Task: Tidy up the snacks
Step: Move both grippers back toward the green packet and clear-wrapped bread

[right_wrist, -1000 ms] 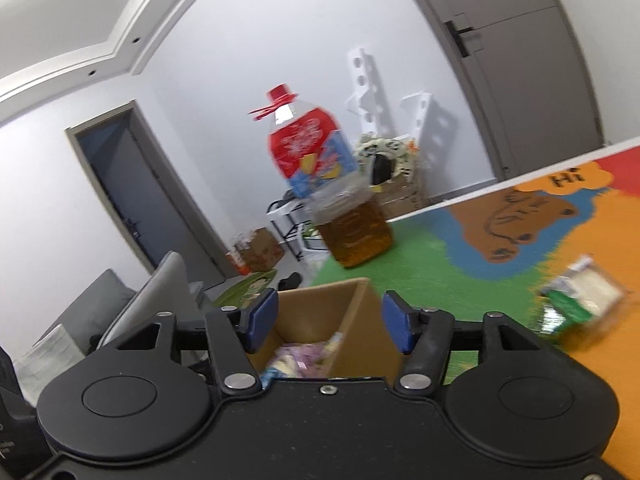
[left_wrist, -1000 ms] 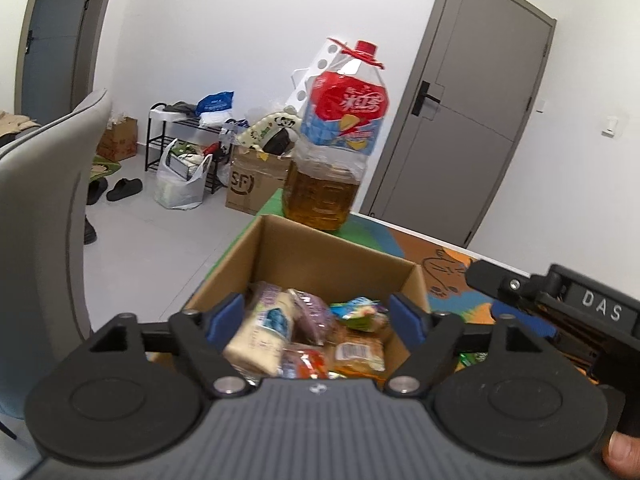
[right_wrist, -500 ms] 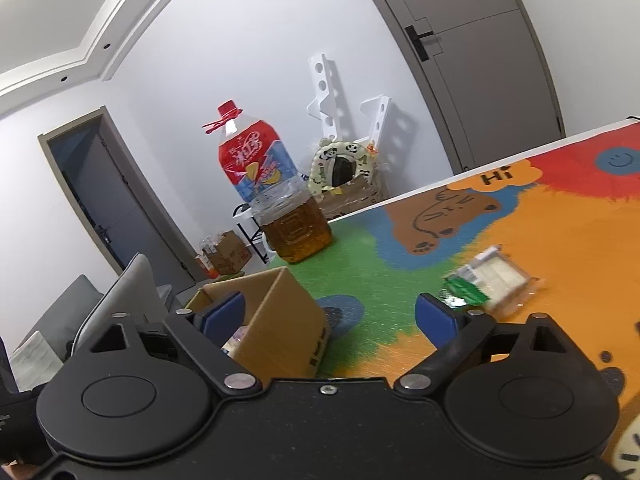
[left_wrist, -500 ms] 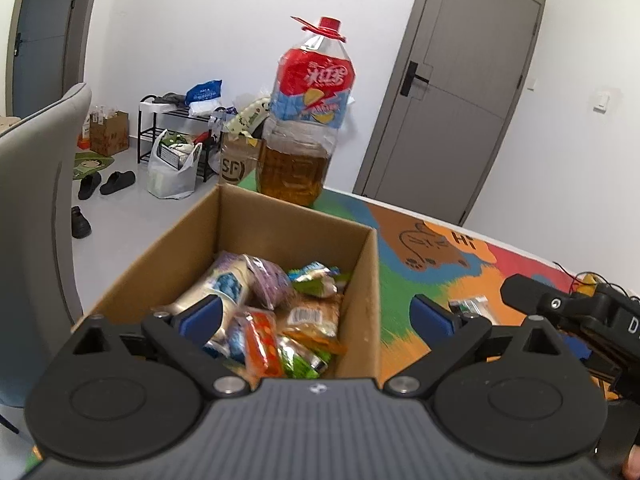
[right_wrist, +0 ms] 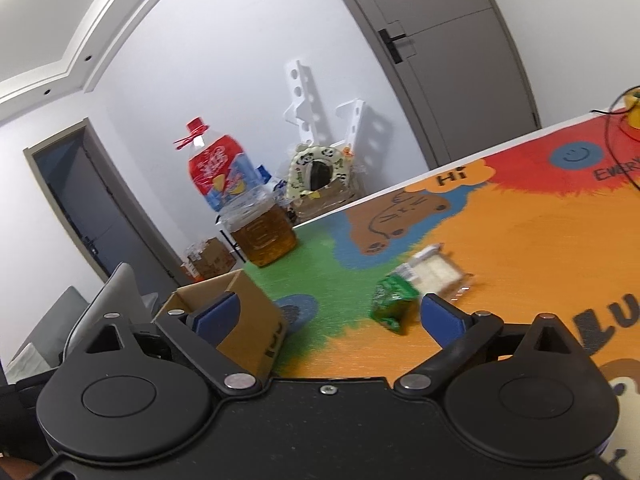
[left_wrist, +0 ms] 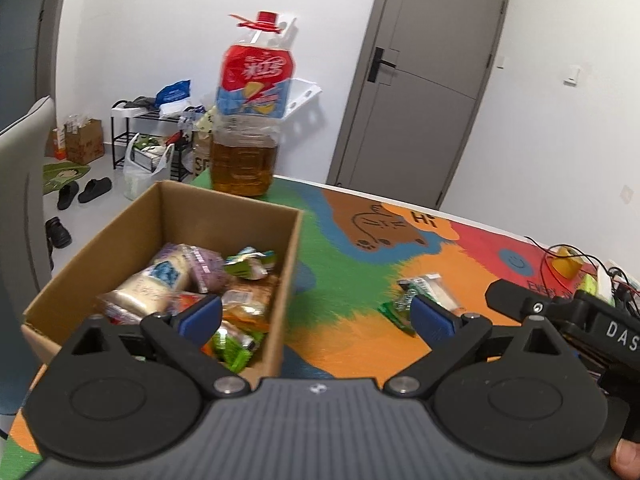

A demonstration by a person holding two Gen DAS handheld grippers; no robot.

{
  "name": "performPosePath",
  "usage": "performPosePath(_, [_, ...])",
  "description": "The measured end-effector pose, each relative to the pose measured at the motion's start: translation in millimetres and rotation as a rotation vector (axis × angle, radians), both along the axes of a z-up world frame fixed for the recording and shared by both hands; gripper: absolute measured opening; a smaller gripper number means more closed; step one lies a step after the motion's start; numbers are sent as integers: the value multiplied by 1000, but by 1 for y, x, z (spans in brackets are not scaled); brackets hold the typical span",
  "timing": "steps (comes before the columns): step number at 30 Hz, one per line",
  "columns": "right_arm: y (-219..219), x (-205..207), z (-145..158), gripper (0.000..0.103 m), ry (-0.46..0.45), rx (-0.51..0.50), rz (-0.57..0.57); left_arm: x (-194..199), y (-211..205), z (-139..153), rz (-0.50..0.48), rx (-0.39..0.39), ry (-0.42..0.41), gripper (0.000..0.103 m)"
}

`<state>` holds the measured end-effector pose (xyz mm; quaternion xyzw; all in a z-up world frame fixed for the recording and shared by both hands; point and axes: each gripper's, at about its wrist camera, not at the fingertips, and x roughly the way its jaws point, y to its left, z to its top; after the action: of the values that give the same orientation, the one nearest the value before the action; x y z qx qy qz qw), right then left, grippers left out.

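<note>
Both jaws just opened wide, empty, over colourful mat (right_wrist: 520, 248) w/ grey door (left_wrist: 420, 88) behind.

The left gripper (left_wrist: 316, 320) is tipped a little downward, its blue-padded fingers (left_wrist: 200, 316) spread wide with nothing between them. The right gripper (right_wrist: 328, 316) is angled down more gently; its jaws have just been opening and now stand wide, empty too. Its black body (left_wrist: 568, 320) reaches in beside the left one. A fingertip (left_wrist: 626, 456) of the person shows at the left gripper's lower corner.
</note>
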<state>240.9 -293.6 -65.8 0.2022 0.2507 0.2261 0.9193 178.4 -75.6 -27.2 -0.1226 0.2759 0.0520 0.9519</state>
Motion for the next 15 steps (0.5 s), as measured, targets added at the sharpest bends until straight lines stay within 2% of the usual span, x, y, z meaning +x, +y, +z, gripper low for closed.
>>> performPosePath(12, [-38,19,-14,97,35,37,-96,27,-33,-7,-50,0,-7,99])
performPosePath(15, [-41,26,-16,93,40,31,-101,34,-39,-10,-58,-1,-9,98])
